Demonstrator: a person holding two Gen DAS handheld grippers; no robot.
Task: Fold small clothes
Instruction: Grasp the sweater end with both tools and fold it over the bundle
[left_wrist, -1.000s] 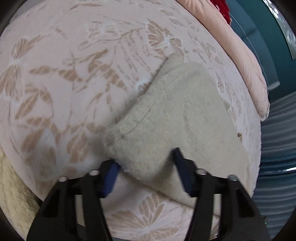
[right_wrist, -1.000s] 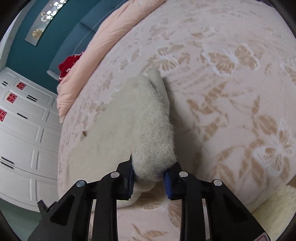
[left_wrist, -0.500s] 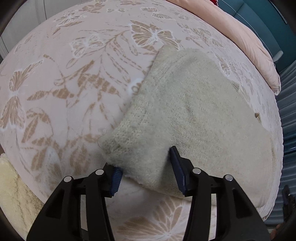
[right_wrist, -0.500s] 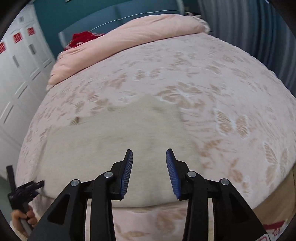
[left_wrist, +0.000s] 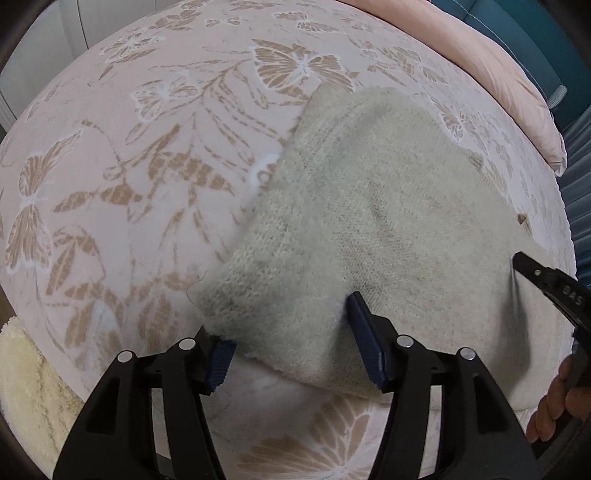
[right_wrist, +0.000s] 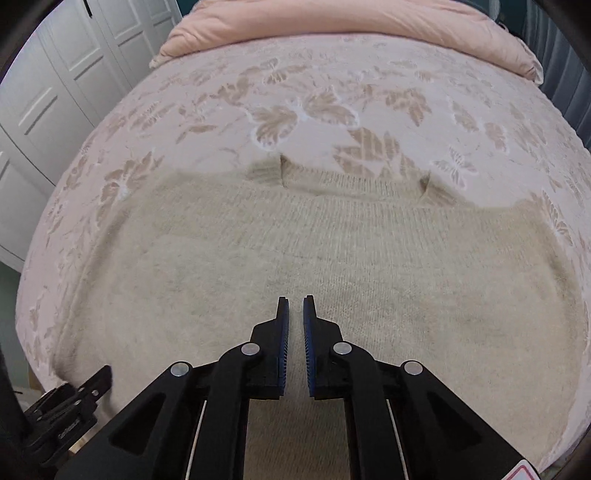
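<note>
In the left wrist view, a cream knitted sweater (left_wrist: 388, 229) is lying on a pink bedspread (left_wrist: 129, 166) printed with tan butterflies and leaves. A folded sleeve is running as a long band from the middle of the bed down toward the near edge, its cuff end pointing at the camera. The left gripper (left_wrist: 291, 350) is hanging over that cuff with its jaws opening; the cuff is sitting between the blue pads, but they are not pressing on it. The black tip of the right gripper (left_wrist: 546, 280) and a hand (left_wrist: 554, 406) are showing at the right edge.

In the right wrist view, the sweater (right_wrist: 332, 277) is spreading flat across the near half of the bed, its long axis running left to right and its neckline facing the pink pillow (right_wrist: 351, 18) at the far edge. The right gripper (right_wrist: 295, 314) is hovering above the knit, jaws closing to a narrow slit with nothing between them. The left gripper (right_wrist: 74, 398) is peeking in at the lower left corner.
</note>
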